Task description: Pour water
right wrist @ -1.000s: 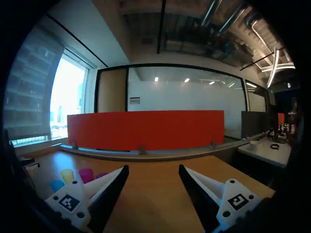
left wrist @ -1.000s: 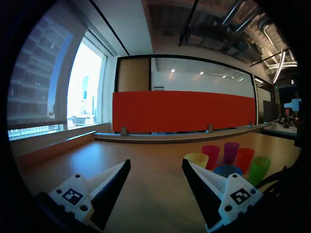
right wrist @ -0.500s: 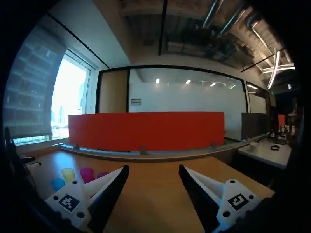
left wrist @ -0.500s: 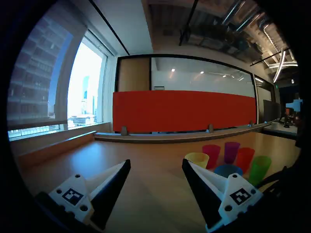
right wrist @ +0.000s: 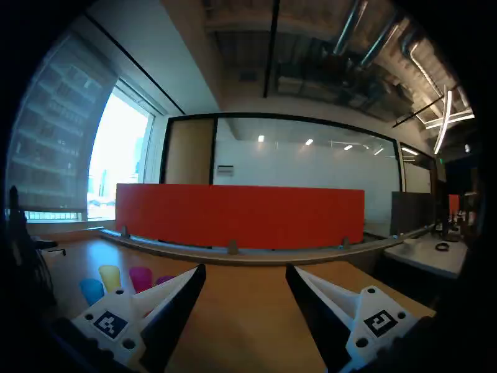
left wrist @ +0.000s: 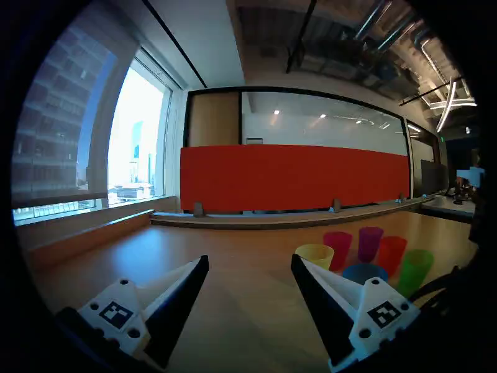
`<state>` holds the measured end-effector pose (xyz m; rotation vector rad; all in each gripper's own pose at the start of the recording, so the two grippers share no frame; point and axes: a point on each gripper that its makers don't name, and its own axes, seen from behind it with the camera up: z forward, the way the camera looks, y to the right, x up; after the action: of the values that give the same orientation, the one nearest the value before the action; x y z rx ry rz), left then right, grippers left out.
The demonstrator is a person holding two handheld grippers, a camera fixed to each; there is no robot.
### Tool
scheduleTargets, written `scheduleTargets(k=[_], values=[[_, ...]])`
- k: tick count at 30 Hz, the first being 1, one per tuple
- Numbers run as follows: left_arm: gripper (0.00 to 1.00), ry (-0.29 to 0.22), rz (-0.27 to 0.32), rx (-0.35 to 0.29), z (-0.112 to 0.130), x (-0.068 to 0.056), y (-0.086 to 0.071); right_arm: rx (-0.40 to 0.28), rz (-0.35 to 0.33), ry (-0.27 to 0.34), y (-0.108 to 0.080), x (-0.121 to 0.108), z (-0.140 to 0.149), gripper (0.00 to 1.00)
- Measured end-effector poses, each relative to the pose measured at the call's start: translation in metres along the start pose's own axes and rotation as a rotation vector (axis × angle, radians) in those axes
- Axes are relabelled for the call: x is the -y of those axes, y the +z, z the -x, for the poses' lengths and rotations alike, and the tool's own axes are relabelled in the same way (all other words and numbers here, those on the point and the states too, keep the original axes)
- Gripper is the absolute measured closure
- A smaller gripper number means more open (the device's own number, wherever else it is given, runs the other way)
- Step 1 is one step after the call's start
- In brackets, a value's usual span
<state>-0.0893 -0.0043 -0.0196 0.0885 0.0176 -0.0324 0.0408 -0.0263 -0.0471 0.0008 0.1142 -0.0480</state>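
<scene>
Left gripper [left wrist: 249,257]: I read the jaws as released, set wide apart, with bare table [left wrist: 186,242] showing through the gap. Nothing is gripped.

Right gripper [right wrist: 245,268]: jaws likewise released and wide apart, with bare table [right wrist: 248,323] between them.

Cup group, left gripper view: six plastic cups stand upright in a tight cluster on the table, ahead of the jaws and off to the right of the gap, between the jaw tips and the table's far edge.
- Yellow cup [left wrist: 314,255]: nearest the gap, just beyond the tip of the right-hand jaw.
- Magenta cup [left wrist: 337,247], purple cup [left wrist: 369,242] and red cup [left wrist: 391,253]: in a row behind it, running to the right.
- Blue cup [left wrist: 363,272]: in front of that row, its lower part hidden by the right-hand jaw.
- Green cup [left wrist: 415,268]: at the right end of the cluster.

Whether the cups touch one another I cannot tell.

Cup group, right gripper view: the cluster lies to the left of the jaws, well apart from the gap. The blue cup [right wrist: 92,290], yellow cup [right wrist: 110,276] and magenta cup [right wrist: 140,278] are visible; the purple cup [right wrist: 163,280] is mostly hidden behind the left-hand jaw.

A red partition [left wrist: 292,177] stands along the table's far edge.
</scene>
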Motion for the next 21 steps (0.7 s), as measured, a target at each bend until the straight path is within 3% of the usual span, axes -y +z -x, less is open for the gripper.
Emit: scheduleTargets(k=[8, 21], values=[[0.01, 0.0, 0.0, 0.0, 0.0, 0.001, 0.0, -0.02, -0.016, 0.001, 0.008, 0.009, 0.021, 0.01], [0.01, 0.0, 0.0, 0.0, -0.001, 0.0, 0.001, -0.01, -0.005, 0.078, 0.018, 0.007, 0.049, 0.0]])
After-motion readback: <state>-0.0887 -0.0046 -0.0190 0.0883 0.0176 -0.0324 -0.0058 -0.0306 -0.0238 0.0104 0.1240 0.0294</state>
